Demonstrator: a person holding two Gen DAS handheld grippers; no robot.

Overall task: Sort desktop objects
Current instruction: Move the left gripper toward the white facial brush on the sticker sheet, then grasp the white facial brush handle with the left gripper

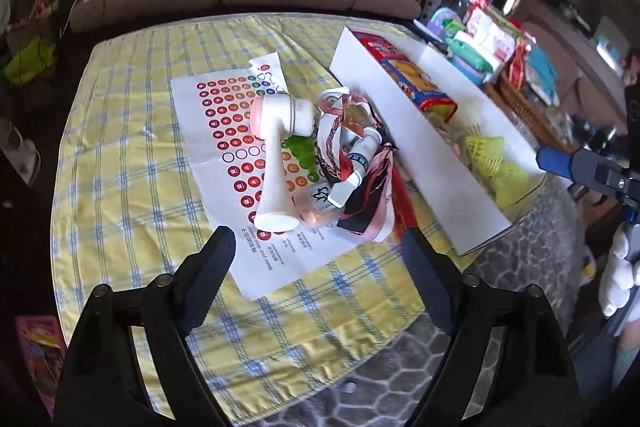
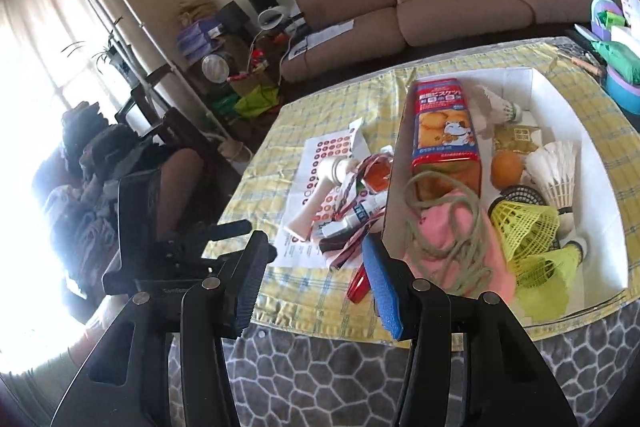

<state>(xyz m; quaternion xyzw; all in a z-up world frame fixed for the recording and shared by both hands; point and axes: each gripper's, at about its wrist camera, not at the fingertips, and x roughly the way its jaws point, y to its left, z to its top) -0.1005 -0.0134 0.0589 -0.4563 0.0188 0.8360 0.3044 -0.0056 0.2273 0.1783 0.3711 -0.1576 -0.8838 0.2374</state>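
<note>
1. Just ahead of the left gripper, whose jaws stand apart with nothing between them, a white and pink facial brush lies on a sheet of round stickers.
2. Right of the brush, a patterned ribbon tangles around a white tube.
3. Ahead of the right gripper, jaws apart and empty, a white box holds a biscuit carton with Japanese lettering, too small to read, shuttlecocks and cord.

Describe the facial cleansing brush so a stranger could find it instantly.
On the yellow checked tablecloth lies a white sheet of coloured round stickers, left of the white cardboard box. Across it lies the white, long-handled facial brush, alone in having a pink round head.
</note>
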